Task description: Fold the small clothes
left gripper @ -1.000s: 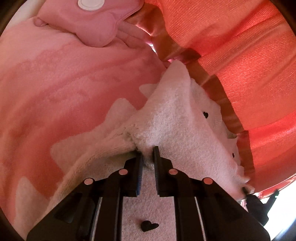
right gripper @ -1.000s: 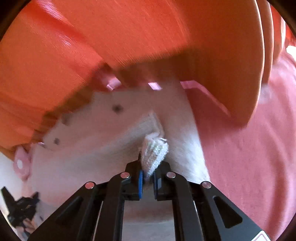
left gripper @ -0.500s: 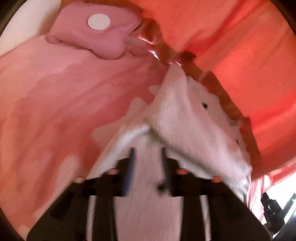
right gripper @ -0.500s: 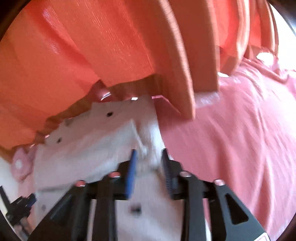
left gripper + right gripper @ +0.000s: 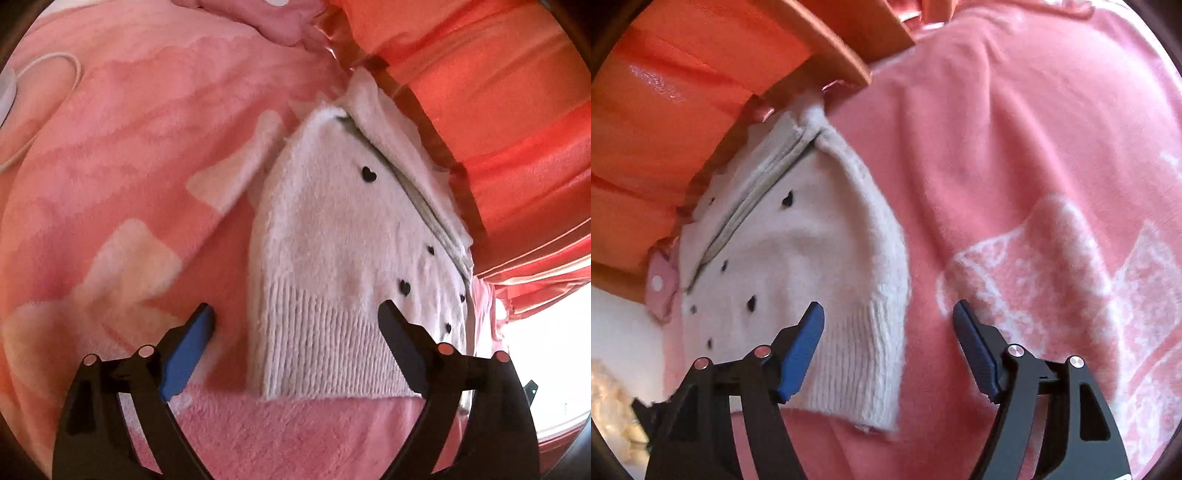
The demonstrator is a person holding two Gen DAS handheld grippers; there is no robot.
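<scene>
A small white fuzzy knit garment [image 5: 332, 251] with little black hearts lies folded on the pink blanket [image 5: 122, 155], its ribbed hem toward me. It also shows in the right wrist view [image 5: 812, 258]. My left gripper [image 5: 297, 325] is open and empty, its jaws spread above the left hem corner. My right gripper [image 5: 888, 321] is open and empty above the right hem corner, over the blanket [image 5: 1015, 147].
An orange curtain [image 5: 480, 92] hangs just behind the garment and also shows in the right wrist view [image 5: 665, 92]. A pink cushion [image 5: 266, 18] lies at the back. A white cable [image 5: 44, 81] lies at the far left. Another pink item [image 5: 659, 288] sits left of the garment.
Both grippers held pinched folds of the white garment, then opened and let go. The garment now lies flat and folded, and both grippers have drawn back toward its hem.
</scene>
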